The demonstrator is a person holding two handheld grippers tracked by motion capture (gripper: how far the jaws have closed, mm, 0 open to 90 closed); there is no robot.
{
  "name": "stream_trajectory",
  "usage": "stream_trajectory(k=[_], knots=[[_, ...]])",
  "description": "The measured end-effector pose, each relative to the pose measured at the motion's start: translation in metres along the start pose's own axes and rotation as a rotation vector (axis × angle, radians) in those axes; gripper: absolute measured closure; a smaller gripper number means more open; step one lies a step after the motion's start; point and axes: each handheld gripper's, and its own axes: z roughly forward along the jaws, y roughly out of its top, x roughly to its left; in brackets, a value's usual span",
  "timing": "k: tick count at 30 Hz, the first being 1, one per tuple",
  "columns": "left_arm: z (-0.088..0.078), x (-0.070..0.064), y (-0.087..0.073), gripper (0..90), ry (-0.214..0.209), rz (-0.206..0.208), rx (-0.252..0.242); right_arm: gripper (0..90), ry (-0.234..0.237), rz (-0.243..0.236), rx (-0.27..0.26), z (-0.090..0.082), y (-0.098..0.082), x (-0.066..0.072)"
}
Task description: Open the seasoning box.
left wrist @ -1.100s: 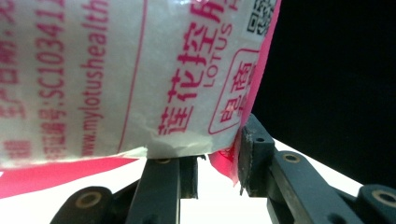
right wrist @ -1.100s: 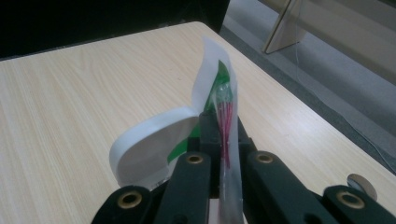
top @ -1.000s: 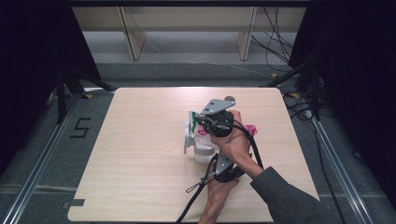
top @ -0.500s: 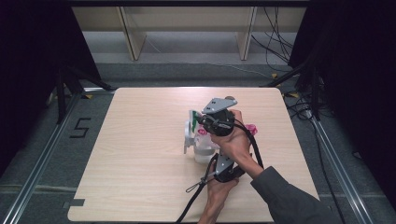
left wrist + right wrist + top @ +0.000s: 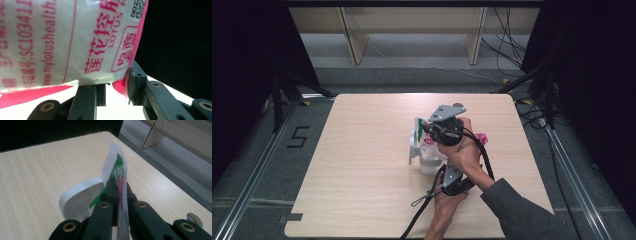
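The translucent cup [image 5: 430,162] with pink print stands near the middle of the surface [image 5: 362,190], well clear of every edge. Its peeled seal film [image 5: 119,182] rises upright, the white lid [image 5: 80,200] hanging beside it. The left claw [image 5: 447,179] is clamped on the cup; the right claw [image 5: 428,131] is pinched on the film. Nothing has shifted since a second ago. Bare wood lies open all around.
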Motion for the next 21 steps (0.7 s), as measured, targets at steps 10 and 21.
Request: stream_trajectory(k=[10, 21], knots=[[-0.0002, -0.0005, 0.0001, 71.4, 0.004, 0.003, 0.004, 89.6, -0.004, -0.002, 0.006, 0.0004, 0.0001, 0.0015], [-0.0001, -0.0004, 0.0009, 71.5, 0.004, 0.002, 0.001, 89.6, 0.000, 0.016, 0.008, -0.0008, 0.0008, 0.0012]])
